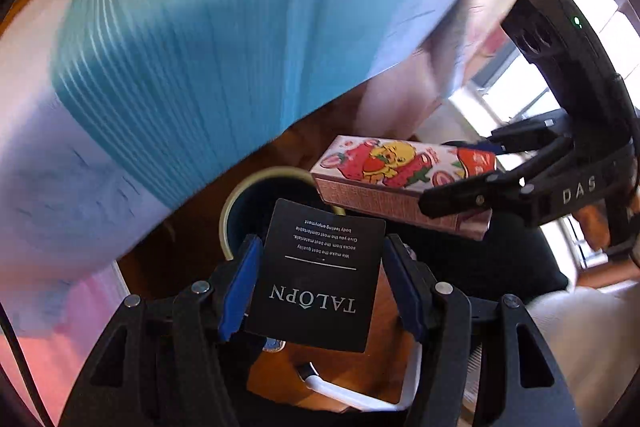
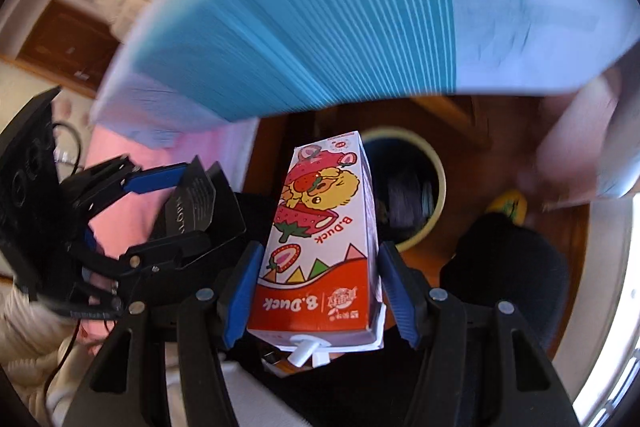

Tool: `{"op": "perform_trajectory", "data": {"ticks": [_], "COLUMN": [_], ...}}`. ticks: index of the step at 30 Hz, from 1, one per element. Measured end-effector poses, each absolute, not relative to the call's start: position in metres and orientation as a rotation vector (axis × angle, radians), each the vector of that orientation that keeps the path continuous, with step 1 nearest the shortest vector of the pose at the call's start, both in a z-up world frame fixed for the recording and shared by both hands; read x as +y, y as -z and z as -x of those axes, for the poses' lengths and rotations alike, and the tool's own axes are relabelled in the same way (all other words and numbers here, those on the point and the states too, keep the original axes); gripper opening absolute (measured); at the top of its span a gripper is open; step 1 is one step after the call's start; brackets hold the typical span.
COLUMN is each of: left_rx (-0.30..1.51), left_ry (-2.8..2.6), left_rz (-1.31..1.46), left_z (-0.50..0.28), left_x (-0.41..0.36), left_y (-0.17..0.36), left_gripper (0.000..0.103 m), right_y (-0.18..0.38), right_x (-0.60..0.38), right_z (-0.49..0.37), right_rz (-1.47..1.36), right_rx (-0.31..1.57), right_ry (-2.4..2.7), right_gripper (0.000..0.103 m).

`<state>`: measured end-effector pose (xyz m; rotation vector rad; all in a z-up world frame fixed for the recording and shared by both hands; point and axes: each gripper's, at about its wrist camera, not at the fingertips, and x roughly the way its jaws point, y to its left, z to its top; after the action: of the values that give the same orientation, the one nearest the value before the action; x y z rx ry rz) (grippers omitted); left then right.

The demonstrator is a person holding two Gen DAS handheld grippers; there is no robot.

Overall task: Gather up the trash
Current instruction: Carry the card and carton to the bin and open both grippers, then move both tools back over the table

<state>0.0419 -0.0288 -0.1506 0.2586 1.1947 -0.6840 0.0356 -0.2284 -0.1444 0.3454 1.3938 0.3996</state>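
My left gripper clamped on black card; my right gripper clamped on strawberry carton. Both hang above round bin on wood floor, carton to right of card. Risk: bin mouth small, two items side by side; releasing off-centre drops them on rim or floor. Blue-and-white bedding close, may snag. Card reads "TALÖPN"; carton reads "B.Duck".

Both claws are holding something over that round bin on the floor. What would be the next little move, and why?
Probably carry both a bit further over the bin, then open. The left gripper clamps a black cardboard sock tag and the right gripper clamps a strawberry-print B.Duck drink carton; the round cream-rimmed wastebasket lies just ahead and below, already holding trash.
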Motion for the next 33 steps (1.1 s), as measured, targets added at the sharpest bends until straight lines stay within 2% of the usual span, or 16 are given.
{"op": "perform_trajectory", "data": {"ticks": [5, 12, 14, 16, 17, 19, 21, 33], "left_rx": [1.241, 1.242, 1.256, 1.274, 1.277, 1.268, 1.262, 1.234], "left_ry": [0.580, 0.451, 0.427, 0.406, 0.399, 0.387, 0.383, 0.355], "left_rz": [-0.207, -0.172, -0.133, -0.111, -0.110, -0.114, -0.106, -0.068], "left_z": [-0.065, -0.079, -0.082, -0.084, -0.083, -0.082, -0.082, -0.081], "left_x": [-0.031, -0.034, -0.032, -0.029, -0.028, -0.027, -0.021, -0.011], "left_y": [0.207, 0.259, 0.269, 0.277, 0.279, 0.283, 0.286, 0.288], "left_gripper": [0.060, 0.061, 0.062, 0.064, 0.065, 0.081, 0.093, 0.094], "right_y": [0.219, 0.283, 0.289, 0.287, 0.286, 0.286, 0.293, 0.298], "right_x": [-0.228, -0.233, -0.235, -0.234, -0.234, -0.234, -0.233, -0.226], "right_z": [-0.059, -0.072, -0.074, -0.077, -0.078, -0.079, -0.081, -0.080], "right_rz": [-0.484, -0.620, -0.663, -0.668, -0.659, -0.654, -0.646, -0.517], "right_rx": [1.467, 1.465, 1.457, 1.423, 1.405, 1.389, 1.403, 1.401], "right_ry": [-0.332, -0.211, -0.197, -0.201, -0.200, -0.200, -0.184, -0.119], "right_gripper": [0.059, 0.062, 0.062, 0.069, 0.077, 0.079, 0.079, 0.079]}}
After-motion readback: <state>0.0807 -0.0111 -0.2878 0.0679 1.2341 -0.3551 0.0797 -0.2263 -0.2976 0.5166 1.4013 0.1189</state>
